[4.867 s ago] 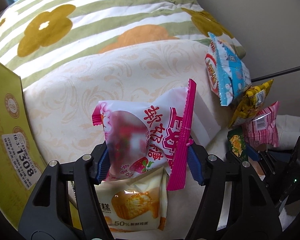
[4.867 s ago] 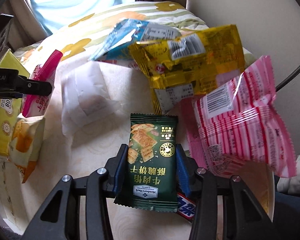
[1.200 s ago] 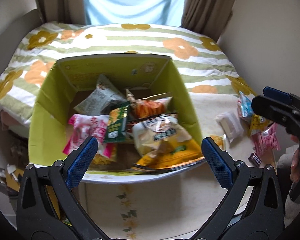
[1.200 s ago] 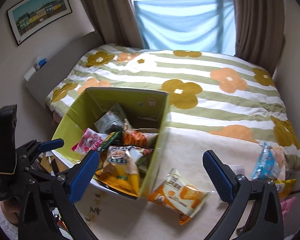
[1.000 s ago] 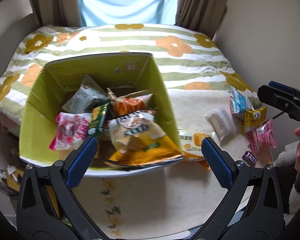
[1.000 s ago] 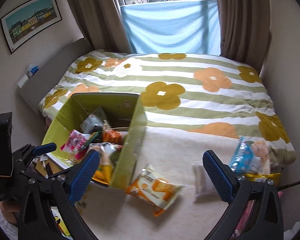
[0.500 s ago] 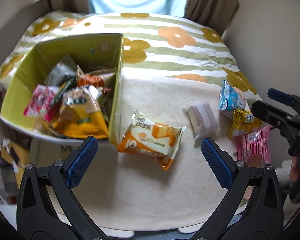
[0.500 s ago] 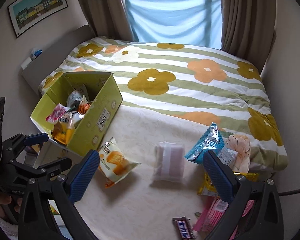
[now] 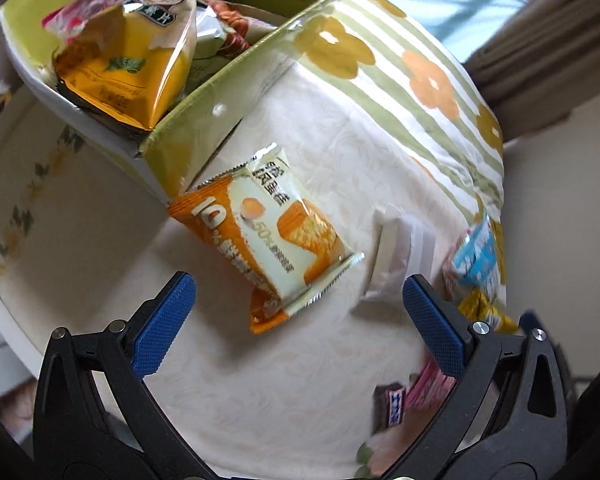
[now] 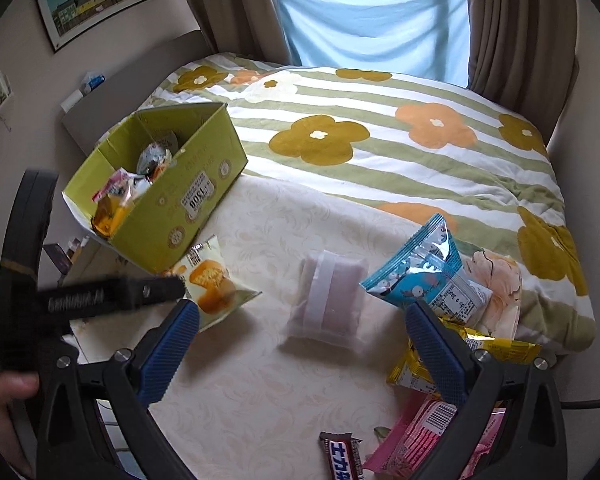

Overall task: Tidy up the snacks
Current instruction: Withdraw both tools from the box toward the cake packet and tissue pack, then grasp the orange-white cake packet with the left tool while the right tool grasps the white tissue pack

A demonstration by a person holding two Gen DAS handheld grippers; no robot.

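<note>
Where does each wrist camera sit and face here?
Left wrist: above the open left gripper, tilted down at the orange cake packet beside the green box.
Right wrist: above the open right gripper, facing the bed and window; the left gripper crosses its lower left.
Shared: packet, box, white pouch.

cake packet (image 9: pixel 272 236) beside box (image 10: pixel 188 200), on table (image 10: pixel 260 400)

Box (image 10: pixel 204 184) lime green; cake packet (image 9: pixel 276 236) orange and cream; chip bag (image 10: pixel 424 276) light blue; bedspread (image 10: pixel 380 136) green-white stripes, mustard/orange flowers; blurred wrapper (image 9: pixel 428 388) probably pink.
</note>
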